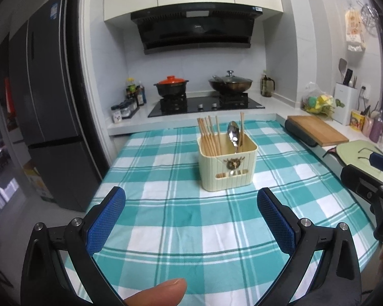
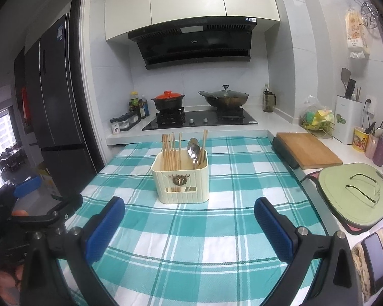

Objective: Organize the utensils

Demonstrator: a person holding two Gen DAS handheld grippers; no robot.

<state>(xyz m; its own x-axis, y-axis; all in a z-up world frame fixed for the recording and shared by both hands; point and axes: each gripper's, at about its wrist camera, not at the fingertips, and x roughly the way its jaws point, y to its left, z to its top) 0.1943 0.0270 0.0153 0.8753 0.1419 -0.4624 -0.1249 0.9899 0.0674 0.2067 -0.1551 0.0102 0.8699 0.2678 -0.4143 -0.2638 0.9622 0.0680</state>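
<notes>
Your left hand-held gripper (image 1: 191, 219) stands released, its blue pads wide apart with nothing between them, only the checked cloth (image 1: 166, 229) showing in the gap. Your thumb (image 1: 158, 293) is visible at the bottom edge of the left wrist view. Your right hand-held gripper (image 2: 189, 224) is likewise released, jaws spread wide and empty, hovering over the same teal-and-white cloth that covers the bench (image 2: 181, 250).

The cream utensil holder (image 2: 180, 179) sits upright on the cloth, ahead of both grippers and apart from them. Inside it, a bundle of wooden chopsticks (image 2: 171, 150) stands in the left portion, leaning slightly. A metal spoon (image 2: 193, 149) stands bowl-up in the right portion, with one more chopstick (image 2: 205, 140) just beside it. Whether an inner divider separates the two groups cannot be told.

No loose utensils lie on the cloth.

To the right of the cloth, a wooden cutting board (image 2: 307, 150) rests on a dark base, and nearer to you a green board (image 2: 355, 193) carries a pair of glasses (image 2: 365, 186). Behind the bench, the hob (image 2: 199, 121) holds a red-lidded pot (image 2: 168, 100) and a lidded wok (image 2: 224, 98).
</notes>
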